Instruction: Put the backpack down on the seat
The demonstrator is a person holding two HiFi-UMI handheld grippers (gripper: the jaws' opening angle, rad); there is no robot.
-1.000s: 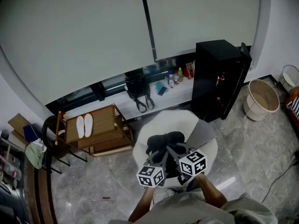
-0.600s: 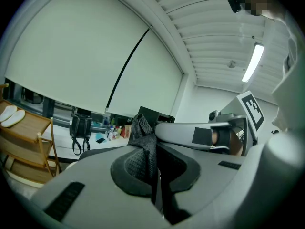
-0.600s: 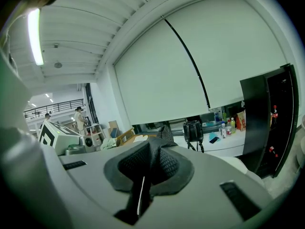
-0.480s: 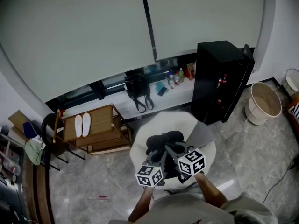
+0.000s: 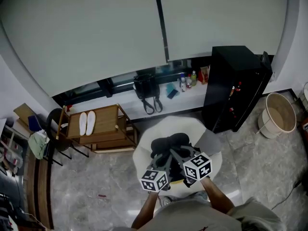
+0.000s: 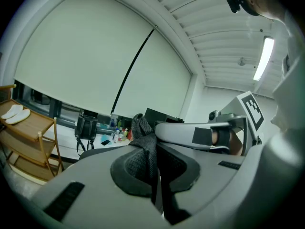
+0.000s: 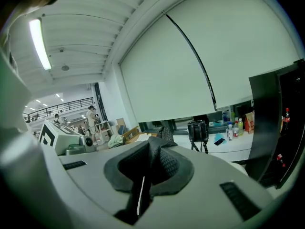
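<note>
At lower centre of the head view, the left claw point(image 5: 163, 160) and right claw point(image 5: 174, 153) cover the near half of the backpack point(image 5: 168, 142) and part of the seat point(image 5: 185, 126). The bottles point(image 5: 193, 77) on the surface point(image 5: 115, 104) at upper centre are too small to identify.

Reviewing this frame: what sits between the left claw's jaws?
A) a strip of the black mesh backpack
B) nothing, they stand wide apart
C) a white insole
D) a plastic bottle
A: in the left gripper view the left claw is closed on a strip of the black mesh backpack, with the fabric bunched up between the two jaws.
</note>
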